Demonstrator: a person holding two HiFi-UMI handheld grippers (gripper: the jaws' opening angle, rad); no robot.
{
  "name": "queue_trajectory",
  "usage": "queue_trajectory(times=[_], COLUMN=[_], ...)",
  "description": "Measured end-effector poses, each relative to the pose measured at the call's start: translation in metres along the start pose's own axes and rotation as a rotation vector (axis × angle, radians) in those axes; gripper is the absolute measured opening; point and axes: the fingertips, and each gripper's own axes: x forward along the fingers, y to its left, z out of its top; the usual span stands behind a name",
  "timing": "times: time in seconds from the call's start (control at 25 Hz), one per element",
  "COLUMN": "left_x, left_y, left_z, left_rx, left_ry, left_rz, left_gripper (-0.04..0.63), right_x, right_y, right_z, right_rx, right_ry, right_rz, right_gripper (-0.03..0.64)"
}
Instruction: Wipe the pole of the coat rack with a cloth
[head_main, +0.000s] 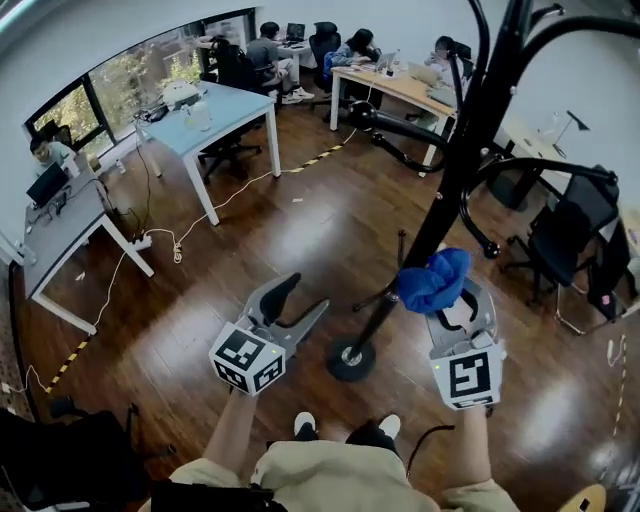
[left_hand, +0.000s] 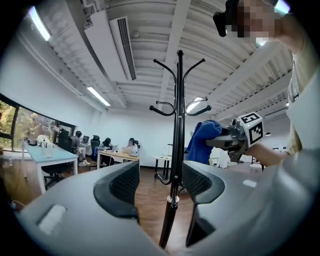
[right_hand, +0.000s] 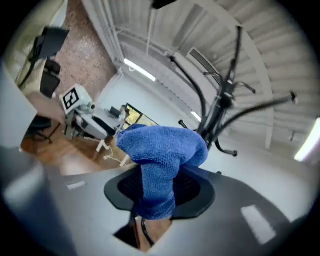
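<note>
Blue cloth (head_main: 433, 281) is pinched in the right gripper (right_hand: 159, 187), bunched right beside the pole (head_main: 440, 215), probably so it can rub along it. Meanwhile the left gripper (head_main: 300, 300) is wide open and empty, maybe to steady it.

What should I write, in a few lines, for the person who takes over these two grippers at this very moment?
The left claw is open and empty. It is aimed at the pole and does not touch it.
The right claw is shut on the blue cloth, held beside the pole's lower part, above the round base. Whether the cloth touches the pole cannot be told.
Done: the cloth is gripped and is at the coat rack.
Left: wipe the pole along its length. How much is already wiped does not show.
</note>
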Motion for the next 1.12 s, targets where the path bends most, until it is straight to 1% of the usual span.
queue_trajectory(times=[0.04, 0.12, 0.2, 0.28, 0.36, 0.44, 0.48, 0.52, 0.64, 0.76, 0.92, 1.0, 1.12], left_x=[-0.003, -0.007, -0.007, -0.009, -0.013, -0.015, -0.015, -0.014, -0.01, -0.007, -0.003, 0.002, 0.01], left_y=[0.004, 0.009, 0.014, 0.016, 0.017, 0.016, 0.016, 0.017, 0.016, 0.012, 0.008, 0.0, -0.012], left_z=[0.003, 0.006, 0.009, 0.01, 0.007, 0.003, 0.002, 0.001, -0.004, -0.012, -0.017, -0.02, -0.022], left_rx=[-0.001, -0.004, -0.016, -0.031, -0.039, -0.043, -0.044, -0.045, -0.046, -0.056, -0.065, -0.066, -0.054], left_ry=[-0.005, -0.013, -0.023, -0.028, -0.02, -0.009, -0.006, -0.005, 0.008, 0.03, 0.038, 0.047, 0.057], left_rz=[-0.012, -0.03, -0.045, -0.06, -0.073, -0.086, -0.092, -0.097, -0.108, -0.114, -0.108, -0.104, -0.095], left_gripper=[0.244, 0.244, 0.244, 0.244, 0.242, 0.244, 0.244, 0.244, 0.244, 0.244, 0.244, 0.244, 0.244], right_x=[0.009, 0.027, 0.044, 0.065, 0.085, 0.094, 0.096, 0.098, 0.106, 0.108, 0.117, 0.115, 0.112], right_y=[0.007, 0.005, -0.013, -0.033, -0.043, -0.04, -0.035, -0.028, 0.003, 0.036, 0.076, 0.088, 0.089], right_z=[0.012, 0.036, 0.054, 0.057, 0.047, 0.033, 0.025, 0.015, -0.029, -0.077, -0.127, -0.146, -0.153], right_rx=[-0.069, -0.181, -0.3, -0.435, -0.543, -0.581, -0.568, -0.535, -0.423, -0.37, -0.31, -0.286, -0.283], right_ry=[0.035, 0.063, 0.096, 0.164, 0.236, 0.291, 0.311, 0.323, 0.349, 0.4, 0.467, 0.473, 0.431], right_rz=[-0.044, -0.156, -0.273, -0.366, -0.423, -0.434, -0.417, -0.382, -0.231, -0.113, 0.018, 0.058, 0.077], right_gripper=[0.14, 0.14, 0.14, 0.14, 0.14, 0.14, 0.14, 0.14, 0.14, 0.14, 0.14, 0.14, 0.14])
